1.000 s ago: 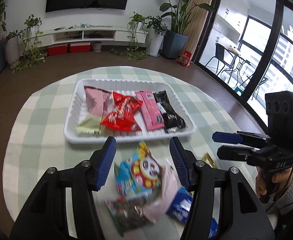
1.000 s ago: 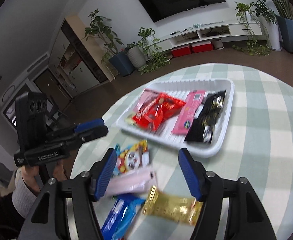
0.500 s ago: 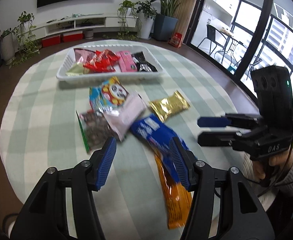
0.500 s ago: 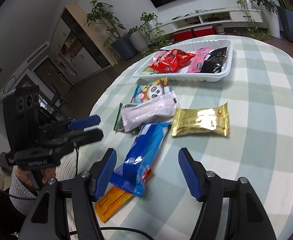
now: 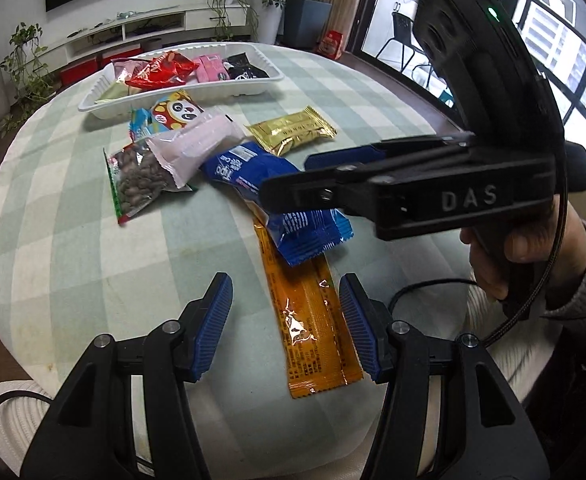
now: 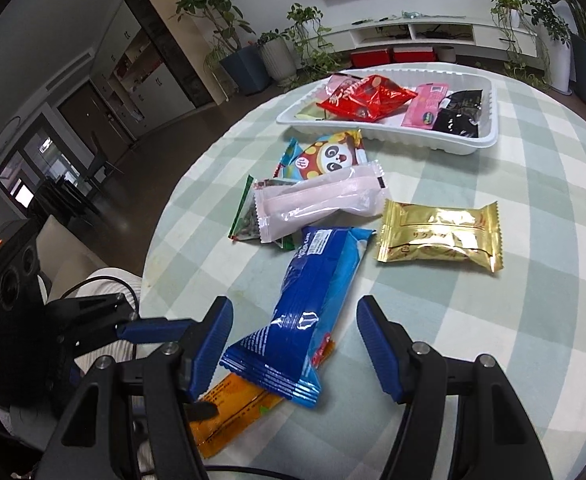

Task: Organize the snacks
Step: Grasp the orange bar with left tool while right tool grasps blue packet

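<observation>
A: How are the fingers of the left gripper (image 5: 285,324) set?

B: They are held apart with nothing pressed. The orange packet (image 5: 308,312) is seen between them, flat on the table (image 5: 73,260) near its near edge.

A: And the right gripper (image 6: 291,344)?

B: Its fingers are also spread and nothing is clamped. The blue packet (image 6: 313,300) is framed between them; its near end is laid over the orange packet.

A: Where are the remaining snacks located?

B: 4 loose packs are grouped toward the table's middle: a gold packet (image 6: 439,236), a pale pink packet (image 6: 321,204) resting on a bag of dark seeds (image 5: 143,178), and a panda-print pack (image 6: 325,156). The white tray (image 6: 489,120) is placed by the far edge, with a red bag (image 6: 367,96), a pink pack (image 6: 425,106) and a black pack (image 6: 459,114) seen inside.
</observation>
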Action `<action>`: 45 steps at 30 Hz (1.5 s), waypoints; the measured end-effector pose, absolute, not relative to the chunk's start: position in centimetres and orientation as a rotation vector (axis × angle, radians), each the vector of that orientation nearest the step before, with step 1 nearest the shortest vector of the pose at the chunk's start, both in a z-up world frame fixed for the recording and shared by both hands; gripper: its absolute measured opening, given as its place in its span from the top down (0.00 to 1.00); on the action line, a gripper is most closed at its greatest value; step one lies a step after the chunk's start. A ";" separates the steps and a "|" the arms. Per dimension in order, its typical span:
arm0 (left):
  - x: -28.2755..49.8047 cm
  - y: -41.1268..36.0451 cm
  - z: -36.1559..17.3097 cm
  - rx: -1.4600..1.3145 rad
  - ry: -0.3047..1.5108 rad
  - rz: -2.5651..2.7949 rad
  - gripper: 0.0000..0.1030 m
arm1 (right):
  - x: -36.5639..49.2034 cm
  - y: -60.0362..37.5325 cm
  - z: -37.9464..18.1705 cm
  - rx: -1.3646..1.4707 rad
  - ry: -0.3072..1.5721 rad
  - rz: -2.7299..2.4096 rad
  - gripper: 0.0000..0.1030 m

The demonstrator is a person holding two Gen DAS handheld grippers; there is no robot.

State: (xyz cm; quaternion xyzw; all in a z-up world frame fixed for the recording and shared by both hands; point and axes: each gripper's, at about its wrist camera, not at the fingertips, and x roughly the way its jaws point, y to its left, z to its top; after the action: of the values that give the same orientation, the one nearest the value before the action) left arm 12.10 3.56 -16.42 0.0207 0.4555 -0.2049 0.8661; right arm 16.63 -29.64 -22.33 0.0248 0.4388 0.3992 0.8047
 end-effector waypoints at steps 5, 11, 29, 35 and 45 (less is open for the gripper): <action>12.7 3.1 -17.4 0.046 0.988 -0.429 0.48 | 17.4 -28.7 -23.0 0.028 0.973 0.837 0.34; 13.3 2.2 -18.2 0.070 1.002 -0.426 0.48 | 17.8 -28.0 -23.6 0.006 0.999 0.838 0.34; 13.8 0.6 -19.5 0.190 0.943 -0.387 0.49 | 18.8 -28.7 -24.7 0.051 1.030 0.838 0.66; 13.6 1.1 -19.4 0.173 0.917 -0.374 0.74 | 19.2 -29.8 -25.0 0.142 1.047 0.858 0.67; 13.4 3.1 -19.0 0.040 0.929 -0.388 0.85 | 19.5 -32.1 -25.2 0.295 1.074 0.886 0.67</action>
State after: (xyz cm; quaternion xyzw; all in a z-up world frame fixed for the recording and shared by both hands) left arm 13.35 3.07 -18.98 0.0192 0.4452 -0.1859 0.8757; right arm 19.48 -32.15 -25.25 0.1351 0.4930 0.4064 0.7574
